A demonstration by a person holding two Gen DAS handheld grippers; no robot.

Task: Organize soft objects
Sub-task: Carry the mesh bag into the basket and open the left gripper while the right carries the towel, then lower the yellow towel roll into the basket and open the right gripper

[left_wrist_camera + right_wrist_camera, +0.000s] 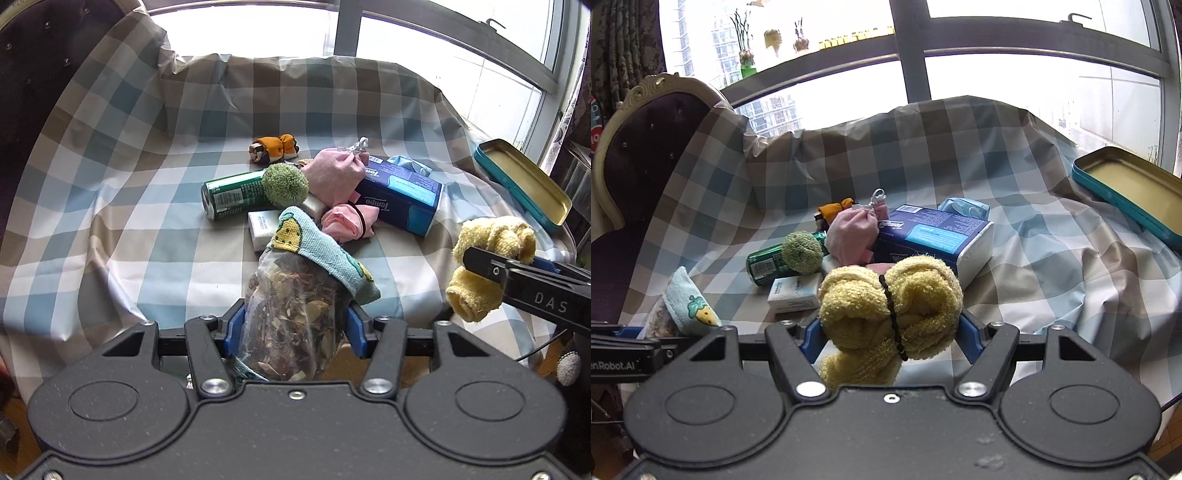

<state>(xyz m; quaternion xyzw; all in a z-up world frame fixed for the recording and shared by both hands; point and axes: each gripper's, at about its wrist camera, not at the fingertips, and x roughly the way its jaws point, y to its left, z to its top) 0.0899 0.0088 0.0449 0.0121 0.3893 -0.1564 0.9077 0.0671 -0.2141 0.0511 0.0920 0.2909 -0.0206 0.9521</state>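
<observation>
My left gripper (295, 325) is shut on a clear bag of dried leaves (291, 314), with a light blue embroidered cloth (317, 247) draped over its top; the cloth also shows in the right wrist view (690, 306). My right gripper (890, 332) is shut on a yellow terry towel bundle (890, 310) tied with a black band; it also shows in the left wrist view (491, 266). On the table lie a pink sock bundle (336, 173), a pink rolled cloth (347, 221), a green fuzzy ball (284, 184) and an orange cloth roll (275, 147).
A green can (232, 195), a white packet (262, 229) and a blue tissue pack (402, 195) lie among the soft things on the checked tablecloth (147, 221). An open teal tin (521, 181) sits at the right edge. A dark chair (639, 155) stands left.
</observation>
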